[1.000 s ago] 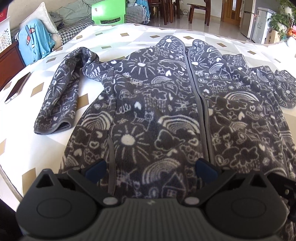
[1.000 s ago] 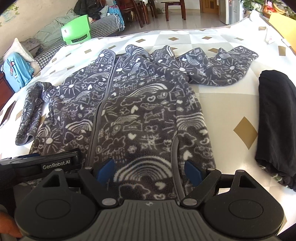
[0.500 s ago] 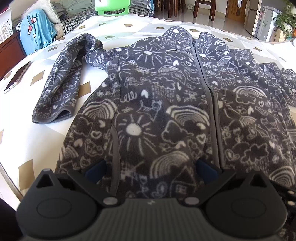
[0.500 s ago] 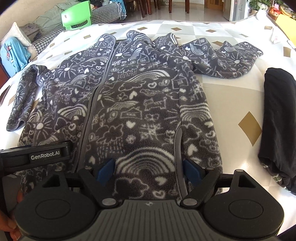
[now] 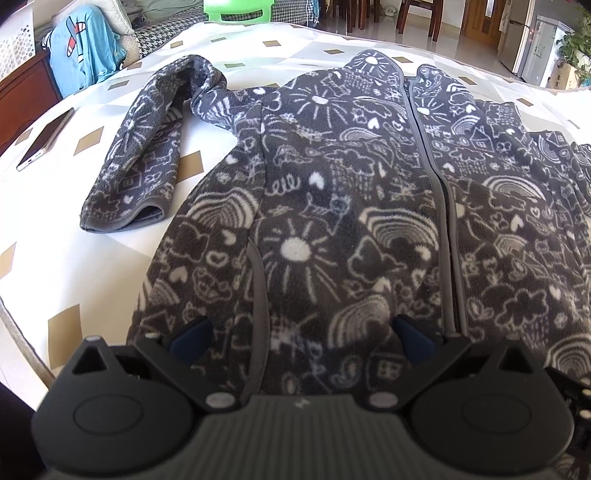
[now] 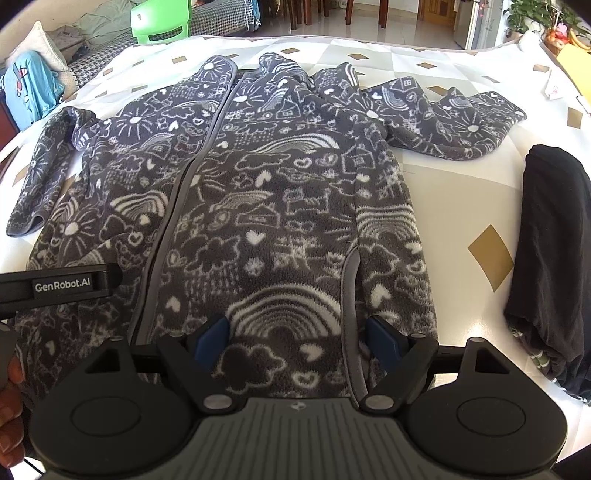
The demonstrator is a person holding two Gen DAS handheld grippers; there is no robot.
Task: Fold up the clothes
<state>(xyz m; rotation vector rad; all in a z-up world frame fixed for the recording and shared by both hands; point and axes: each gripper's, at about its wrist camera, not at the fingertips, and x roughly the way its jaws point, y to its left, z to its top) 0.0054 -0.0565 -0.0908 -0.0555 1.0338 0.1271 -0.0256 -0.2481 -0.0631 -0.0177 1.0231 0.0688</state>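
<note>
A dark grey fleece jacket (image 5: 332,206) with white doodle print lies zipped and face up on the white cloth with gold diamonds (image 5: 92,266). One sleeve (image 5: 147,155) is bent down along its left side. The other sleeve (image 6: 443,122) stretches out to the right. My left gripper (image 5: 301,336) hovers open over the hem left of the zip, fleece lying below its blue pads (image 5: 192,334). My right gripper (image 6: 297,338) is open over the hem right of the zip, near the pocket seam. The left gripper's body (image 6: 62,286) shows at the right wrist view's left edge.
A folded black garment (image 6: 546,258) lies on the cloth right of the jacket. A phone (image 5: 44,138) rests near the left edge. Behind the table are a green chair (image 6: 162,18), a blue garment (image 5: 85,48) and a sofa. A person's hand (image 6: 9,406) holds the left gripper.
Both views have tipped a little toward the jacket, which now fills more of each frame. The jaws keep the same width. The jacket lies as before.
</note>
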